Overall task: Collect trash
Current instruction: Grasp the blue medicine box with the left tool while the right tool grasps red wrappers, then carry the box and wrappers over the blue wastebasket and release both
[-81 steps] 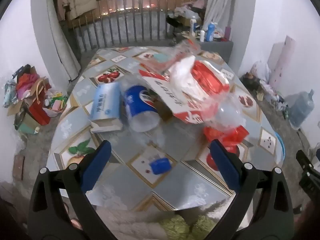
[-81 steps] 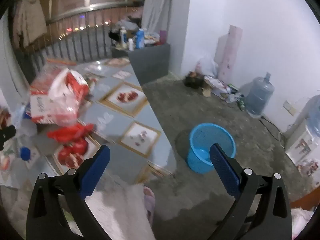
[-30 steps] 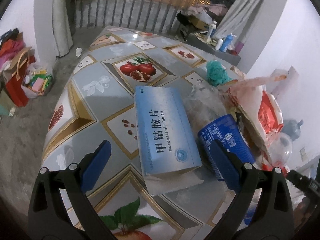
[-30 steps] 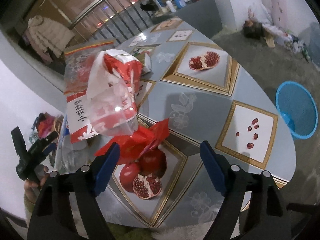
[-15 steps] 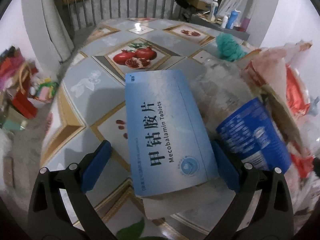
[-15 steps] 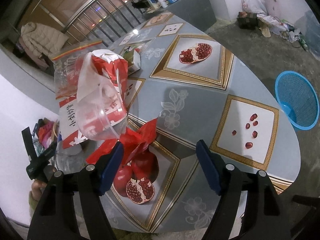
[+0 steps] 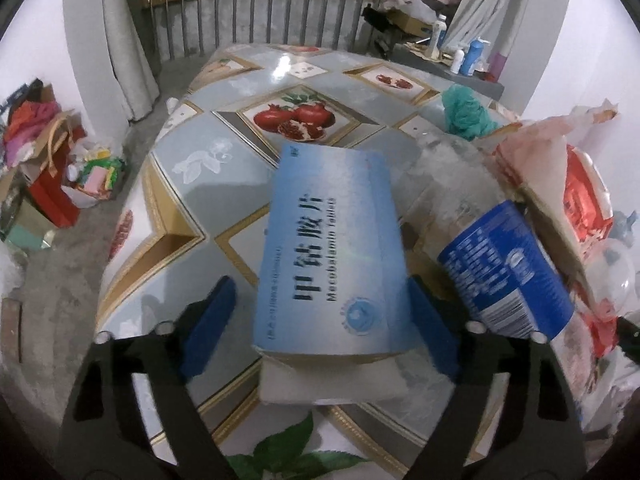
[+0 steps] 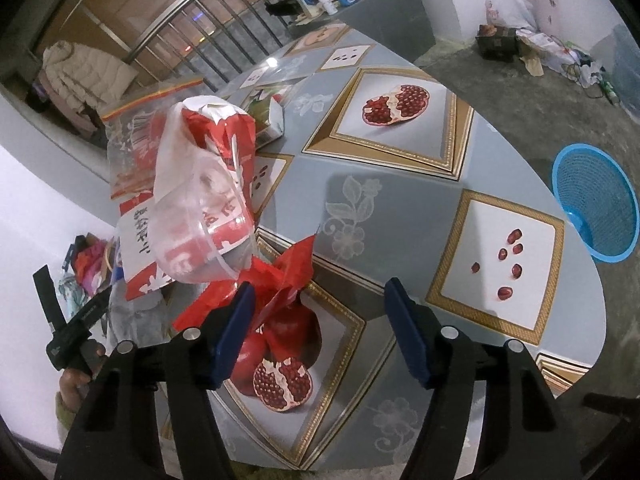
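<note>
A blue medicine box [image 7: 332, 248] lies on the patterned table [image 7: 192, 168], on top of a white slab. My left gripper [image 7: 320, 286] straddles the box's near end and its jaws are closing. The right pad is at the box's edge, while a gap shows at the left pad. A crumpled red wrapper [image 8: 284, 272] lies by the left finger of my right gripper [image 8: 320, 292], partly between the jaws. Those jaws are closing too and press on nothing. My left gripper [image 8: 68, 320] also shows at the far left of the right wrist view, held by a hand.
A blue-labelled bottle [image 7: 508, 272], a red-and-white bag [image 7: 576, 200] and a teal bundle [image 7: 466, 114] crowd the box's right side. A clear plastic cup [image 8: 204, 220] leans on the bag. A blue basket [image 8: 596, 208] stands on the floor beyond the table edge.
The left gripper has come closer to the blue box and its jaws have narrowed around it. The right gripper's jaws have narrowed, with the red wrapper now beside the left finger.
</note>
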Motion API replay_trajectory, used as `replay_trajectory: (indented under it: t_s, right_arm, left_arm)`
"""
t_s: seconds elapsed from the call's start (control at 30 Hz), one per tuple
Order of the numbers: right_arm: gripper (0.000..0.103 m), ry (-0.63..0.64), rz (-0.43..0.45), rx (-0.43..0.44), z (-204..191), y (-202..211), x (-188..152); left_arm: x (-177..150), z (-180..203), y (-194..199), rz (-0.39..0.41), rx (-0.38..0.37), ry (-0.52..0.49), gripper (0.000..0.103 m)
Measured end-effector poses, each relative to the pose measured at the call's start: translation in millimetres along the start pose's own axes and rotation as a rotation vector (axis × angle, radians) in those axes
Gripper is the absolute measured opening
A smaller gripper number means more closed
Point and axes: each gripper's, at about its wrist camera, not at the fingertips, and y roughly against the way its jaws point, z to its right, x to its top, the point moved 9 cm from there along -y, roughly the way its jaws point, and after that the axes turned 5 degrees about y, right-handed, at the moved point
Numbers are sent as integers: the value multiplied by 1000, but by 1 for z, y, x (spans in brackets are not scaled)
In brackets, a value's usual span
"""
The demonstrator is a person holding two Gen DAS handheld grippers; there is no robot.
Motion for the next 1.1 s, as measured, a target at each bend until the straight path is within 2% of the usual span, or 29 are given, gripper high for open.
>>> replay_trajectory:
  t_s: [0.1, 0.3, 0.37, 0.5, 0.6, 0.9, 1.1]
  right_arm:
    - [59, -15, 6, 4, 1, -3, 3]
    - [46, -4, 3, 9, -5, -11, 5]
    - [39, 7, 2, 4, -6, -13, 5]
    - [15, 11, -7, -10, -4, -13, 1]
    - [8, 20, 5, -23, -3, -8, -1]
    - [5, 78, 84, -84, -1, 21, -1]
    - [5, 121, 156, -103, -4, 47, -1]
  left_arm:
    - [1, 0, -2, -6, -10, 17, 68]
    - [-1, -3, 1, 5, -4, 30, 67]
    - [-2, -5, 3, 9, 2, 38, 66]
    - [-2, -10, 11, 23, 7, 57, 66]
    - [-4, -14, 20, 38, 14, 70, 65]
    - [-6, -24, 55, 100, 43, 84, 65]
    - [-2, -18, 103, 186, 41, 79, 65]
